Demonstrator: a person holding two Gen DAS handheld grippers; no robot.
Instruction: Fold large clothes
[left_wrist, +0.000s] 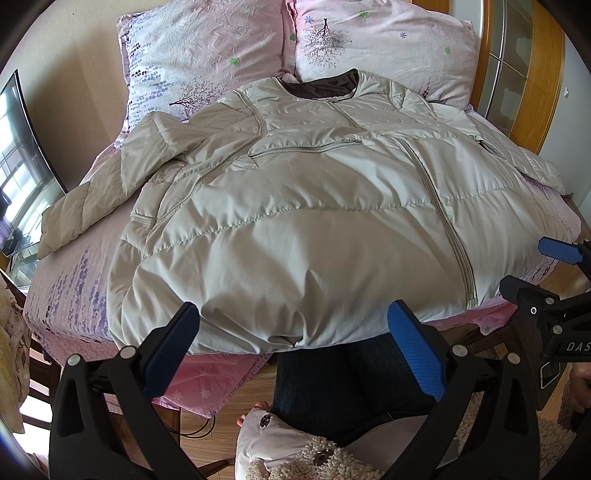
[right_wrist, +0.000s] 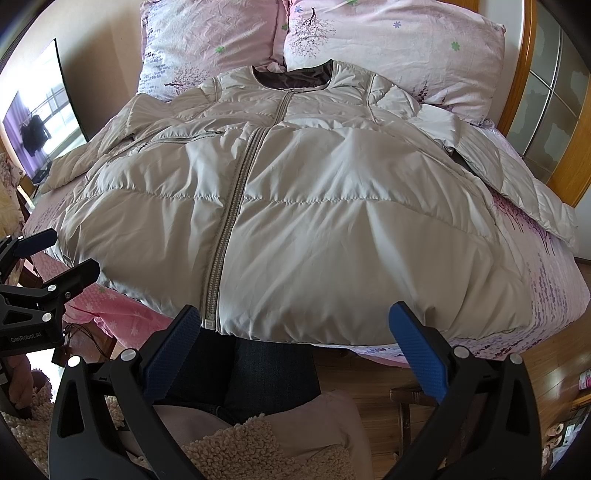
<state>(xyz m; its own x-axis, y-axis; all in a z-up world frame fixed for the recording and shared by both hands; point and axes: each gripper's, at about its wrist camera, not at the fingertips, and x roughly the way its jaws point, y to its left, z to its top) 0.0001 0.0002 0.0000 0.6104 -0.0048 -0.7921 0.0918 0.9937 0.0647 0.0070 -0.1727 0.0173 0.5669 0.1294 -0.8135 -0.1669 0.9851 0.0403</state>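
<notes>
I see the puffer jacket (left_wrist: 295, 206) spread flat on the bed (left_wrist: 74, 295), front side up and zipped, its collar toward the two floral pillows (left_wrist: 384, 40) and its hem hanging just over the bed's near edge. Its zipper (right_wrist: 229, 229) runs from collar to hem. One sleeve (left_wrist: 92, 199) trails off the jacket's left side across the sheet; the other sleeve (right_wrist: 517, 192) lies out past the jacket's right side.

My left gripper (left_wrist: 291, 332) hovers just short of the jacket's hem, fingers spread wide — nothing between them. My right gripper (right_wrist: 295, 332) sits likewise at the hem, beside the zipper's lower end, also wide apart and holding nothing. Below the hem I see the person's dark-trousered legs (left_wrist: 332, 384) and a fleecy garment (right_wrist: 266, 446).
</notes>
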